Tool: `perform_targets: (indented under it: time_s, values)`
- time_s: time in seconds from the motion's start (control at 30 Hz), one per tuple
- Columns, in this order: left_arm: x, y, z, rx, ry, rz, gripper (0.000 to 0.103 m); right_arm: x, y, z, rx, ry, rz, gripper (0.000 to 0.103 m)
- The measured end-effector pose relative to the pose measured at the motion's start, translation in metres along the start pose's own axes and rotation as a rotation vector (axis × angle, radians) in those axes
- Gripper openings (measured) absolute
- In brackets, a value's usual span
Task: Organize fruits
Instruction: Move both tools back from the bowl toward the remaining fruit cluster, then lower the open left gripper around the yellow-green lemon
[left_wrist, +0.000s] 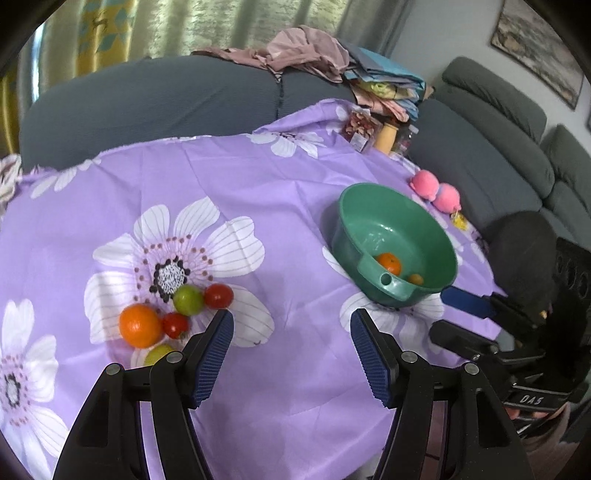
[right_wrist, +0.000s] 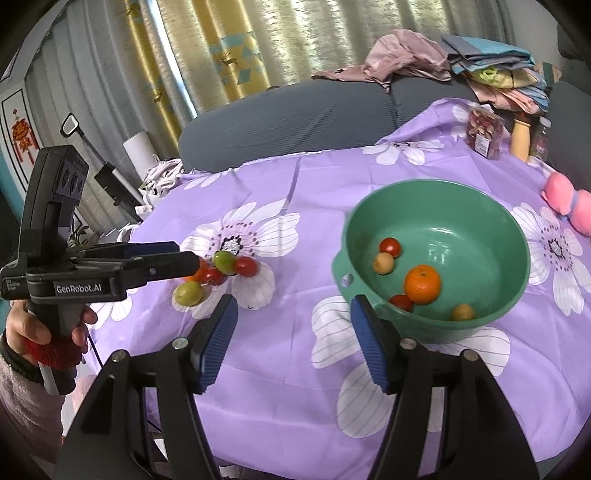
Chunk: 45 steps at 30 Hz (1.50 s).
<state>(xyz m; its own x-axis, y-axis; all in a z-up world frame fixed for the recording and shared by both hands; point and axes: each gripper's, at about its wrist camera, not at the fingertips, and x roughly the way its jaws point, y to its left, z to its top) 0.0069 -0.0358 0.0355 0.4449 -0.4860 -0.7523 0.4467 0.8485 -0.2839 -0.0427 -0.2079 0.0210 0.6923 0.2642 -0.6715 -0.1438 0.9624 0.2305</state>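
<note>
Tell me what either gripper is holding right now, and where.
Nothing. The left gripper and the right gripper are both open and empty.

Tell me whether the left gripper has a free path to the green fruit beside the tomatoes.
Probably yes: the left gripper is open and empty, and the green fruit lies uncovered just ahead, left of its fingers.

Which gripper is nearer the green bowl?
Right. The right gripper is open at the green bowl by its handle; the left gripper, also open, is over by the loose fruit pile.
</note>
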Motion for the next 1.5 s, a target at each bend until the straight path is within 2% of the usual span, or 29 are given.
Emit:
perform_targets:
  time_s: [0.43,0.87,1.5]
  values:
    - [-0.013,0.037,-0.02,-0.075,-0.003,0.027,0.066,0.014,0.038,0.002,-0.072,0.049,0.021,0.064]
    - [-0.019,0.061,-0.035,-0.102,0.014,0.053,0.066,0.037,0.068,-0.002,-0.124,0.112,0.047,0.064]
    - [-0.012,0.081,-0.043,-0.106,0.034,0.032,0.066,0.067,0.093,-0.005,-0.171,0.192,0.065,0.064]
